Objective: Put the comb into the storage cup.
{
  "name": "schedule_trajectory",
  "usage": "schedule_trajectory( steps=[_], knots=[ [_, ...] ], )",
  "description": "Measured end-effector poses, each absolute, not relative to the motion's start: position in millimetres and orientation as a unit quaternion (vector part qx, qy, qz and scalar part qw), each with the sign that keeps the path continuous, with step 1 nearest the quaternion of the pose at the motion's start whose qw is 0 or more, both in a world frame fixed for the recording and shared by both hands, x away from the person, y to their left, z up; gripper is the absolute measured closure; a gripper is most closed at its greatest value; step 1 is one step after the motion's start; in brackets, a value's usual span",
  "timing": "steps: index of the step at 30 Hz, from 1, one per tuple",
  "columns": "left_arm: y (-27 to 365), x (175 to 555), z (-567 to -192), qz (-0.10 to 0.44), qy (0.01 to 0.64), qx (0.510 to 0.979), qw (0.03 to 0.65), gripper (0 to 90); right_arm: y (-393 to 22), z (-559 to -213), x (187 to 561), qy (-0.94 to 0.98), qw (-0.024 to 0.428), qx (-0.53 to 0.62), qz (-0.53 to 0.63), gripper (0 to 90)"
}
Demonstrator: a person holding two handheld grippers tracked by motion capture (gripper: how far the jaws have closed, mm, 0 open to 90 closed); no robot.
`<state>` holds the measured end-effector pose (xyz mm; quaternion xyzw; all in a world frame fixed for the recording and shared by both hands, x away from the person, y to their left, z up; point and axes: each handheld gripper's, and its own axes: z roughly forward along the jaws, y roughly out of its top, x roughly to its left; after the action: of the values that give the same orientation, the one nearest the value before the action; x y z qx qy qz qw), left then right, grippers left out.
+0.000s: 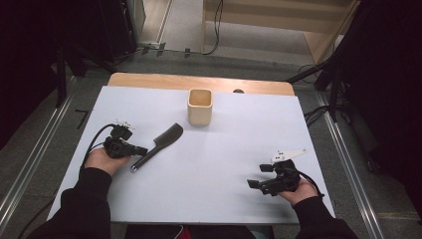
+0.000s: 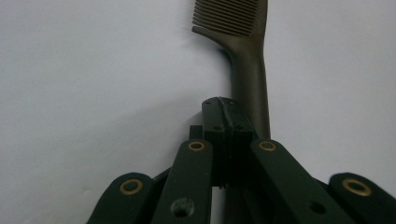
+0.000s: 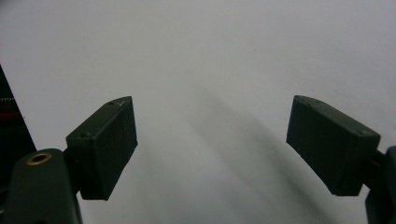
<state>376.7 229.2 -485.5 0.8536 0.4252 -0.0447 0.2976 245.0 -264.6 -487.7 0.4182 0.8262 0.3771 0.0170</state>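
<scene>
Jaws of left hand-held gripper (image 2: 227,116) closed beside comb (image 2: 243,56); right hand-held gripper (image 3: 212,144) wide, empty.

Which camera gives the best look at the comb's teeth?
The left gripper view: the comb lies close ahead, its teeth distinct. The high view shows the whole comb lying small on the table, teeth blurred. The right gripper view faces bare table.
</scene>
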Motion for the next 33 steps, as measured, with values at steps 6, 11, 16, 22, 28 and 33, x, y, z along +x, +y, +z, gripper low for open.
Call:
schedule_trajectory(
  steps=[6, 11, 16, 22, 28, 33],
  knots=[
    [232, 377, -481, -0.059, 0.432, 0.838, 0.328, 77.4, -264, -488, 245, 0.827, 0.016, 0.417, 0.377, 14.6],
    [231, 373, -473, -0.044, 0.433, 0.831, 0.347, 62.8, -264, -488, 245, 0.827, 0.016, 0.417, 0.376, 14.6],
    [229, 368, -466, -0.039, 0.430, 0.823, 0.368, 53.4, -264, -488, 245, 0.827, 0.015, 0.418, 0.375, 14.6],
    [225, 360, -459, -0.049, 0.420, 0.816, 0.393, 47.5, -263, -488, 245, 0.828, 0.016, 0.418, 0.373, 14.6],
    [218, 350, -457, -0.049, 0.403, 0.819, 0.405, 40.2, -263, -488, 245, 0.829, 0.015, 0.418, 0.371, 14.6],
    [215, 340, -454, -0.057, 0.394, 0.817, 0.418, 39.3, -263, -488, 245, 0.829, 0.015, 0.417, 0.371, 14.6]
  ],
)
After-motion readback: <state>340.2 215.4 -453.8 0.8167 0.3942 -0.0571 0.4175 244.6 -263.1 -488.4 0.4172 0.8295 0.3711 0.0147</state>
